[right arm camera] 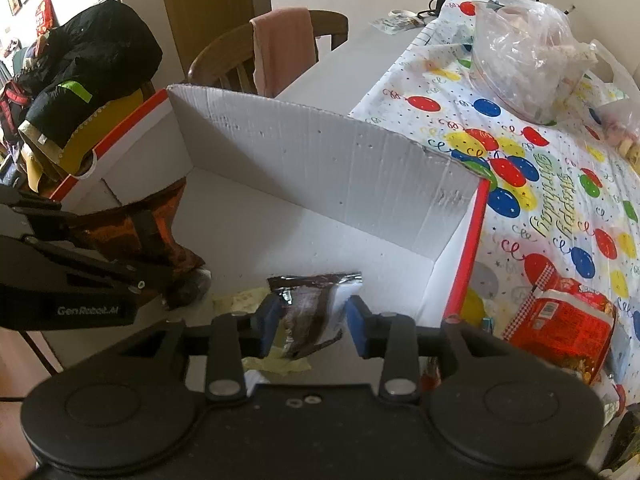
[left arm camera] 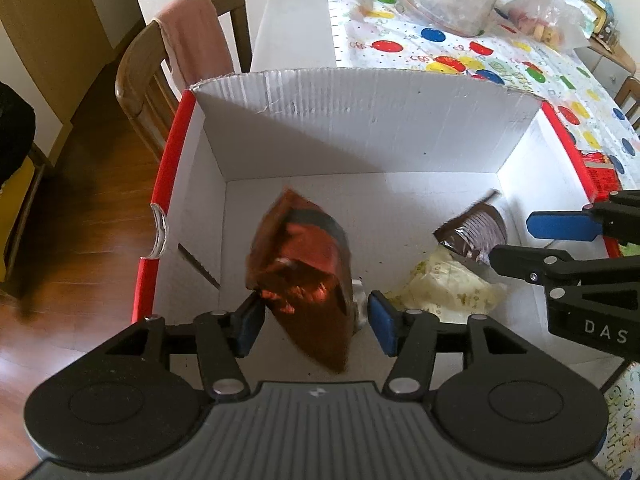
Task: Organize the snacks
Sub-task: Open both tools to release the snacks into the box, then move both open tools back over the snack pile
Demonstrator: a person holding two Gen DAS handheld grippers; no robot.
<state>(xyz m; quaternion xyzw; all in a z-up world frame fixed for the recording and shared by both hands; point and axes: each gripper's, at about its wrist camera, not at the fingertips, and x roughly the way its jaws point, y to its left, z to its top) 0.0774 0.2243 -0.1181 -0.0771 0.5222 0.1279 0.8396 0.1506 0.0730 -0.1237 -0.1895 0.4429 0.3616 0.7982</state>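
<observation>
white corrugated cardboard box (left arm camera: pixel 360 128) with red edge strips, open top, fluted rear wall with a ragged torn rim; it sits on a table covered by a glossy balloon-print cloth (right arm camera: pixel 560 208).

contents, three items:
- crinkled metallic red-orange foil bag (left arm camera: pixel 304 264), pillow-shaped, blurred, standing on end on the box floor, left of centre.
- dark brown ribbed wrapper (left arm camera: pixel 476 232) with a silver crimped end, toward the right wall.
- pale yellow soft packet (left arm camera: pixel 444 284), wrinkled, lying flat, partly beneath the brown wrapper.

left gripper (left arm camera: pixel 316 316): blue pads stand apart on either side of the foil bag's lower part; left pad at its edge, right pad clear with a visible gap, so no clamp.

right gripper (right arm camera: pixel 312 324): pads straddle the brown wrapper (right arm camera: pixel 308 312); gap shows on the right side, jaws apart, not pinching.

outside the box: a red printed snack pack (right arm camera: pixel 560 320) on the cloth, just beside the right wall; clear crumpled plastic bags (right arm camera: pixel 524 60) further back. wooden chair (left arm camera: pixel 160 80) with a pink towel draped over it.
</observation>
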